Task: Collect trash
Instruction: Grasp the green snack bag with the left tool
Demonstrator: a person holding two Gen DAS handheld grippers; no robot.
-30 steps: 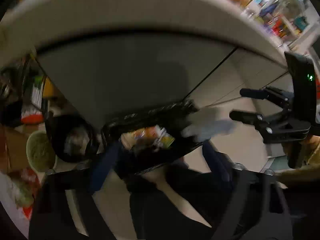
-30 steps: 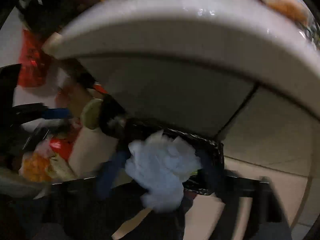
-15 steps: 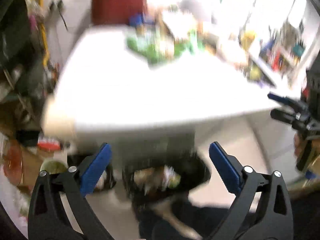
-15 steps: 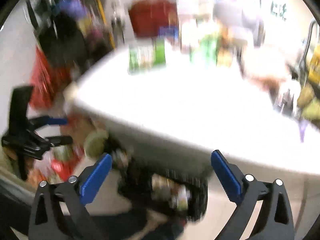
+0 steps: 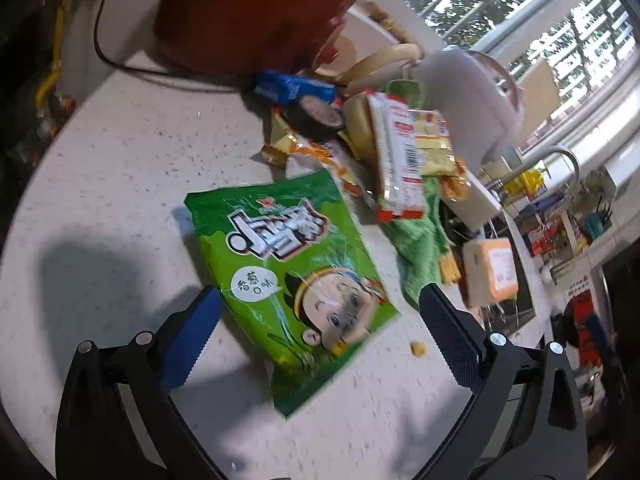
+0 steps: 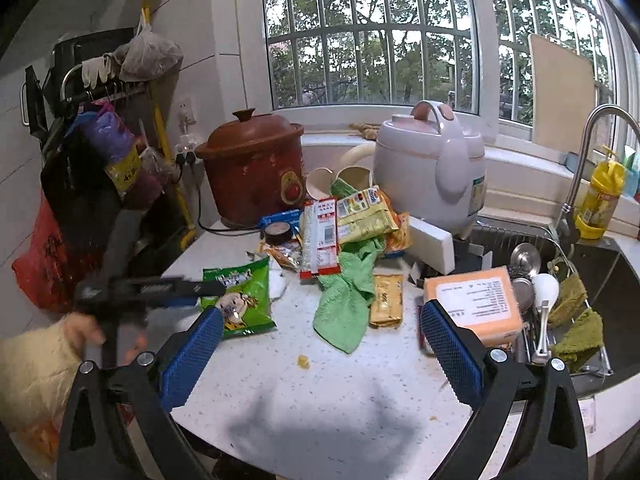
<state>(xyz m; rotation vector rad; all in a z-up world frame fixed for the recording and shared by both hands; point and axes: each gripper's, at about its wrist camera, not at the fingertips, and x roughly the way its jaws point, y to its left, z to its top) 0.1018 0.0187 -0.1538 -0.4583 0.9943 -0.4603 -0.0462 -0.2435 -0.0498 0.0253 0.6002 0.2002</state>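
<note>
A green snack bag (image 5: 296,280) lies flat on the white counter (image 5: 100,184). My left gripper (image 5: 318,300) hovers over the bag's near end, open, with nothing held. Behind the bag is a heap of wrappers: a red-and-white packet (image 5: 396,160), a yellow packet (image 5: 432,140) and a blue biscuit pack (image 5: 294,88). My right gripper (image 6: 320,316) hangs open and empty above the counter's front. In its view I see the green bag (image 6: 240,292), a green cloth (image 6: 348,300), a small yellow packet (image 6: 386,300) and a crumb (image 6: 303,361). The left gripper (image 6: 208,295) shows at the left.
A brown clay cooker (image 6: 252,168) and a white rice cooker (image 6: 428,168) stand at the back under the window. An orange box (image 6: 472,300) rests by the sink (image 6: 608,276), which holds utensils and rags. A rack with bags (image 6: 108,152) stands left of the counter.
Both grippers rose from the black trash bin on the floor to above the counter. The pale wad between the right fingers is gone, and both sets of jaws stand wider.
</note>
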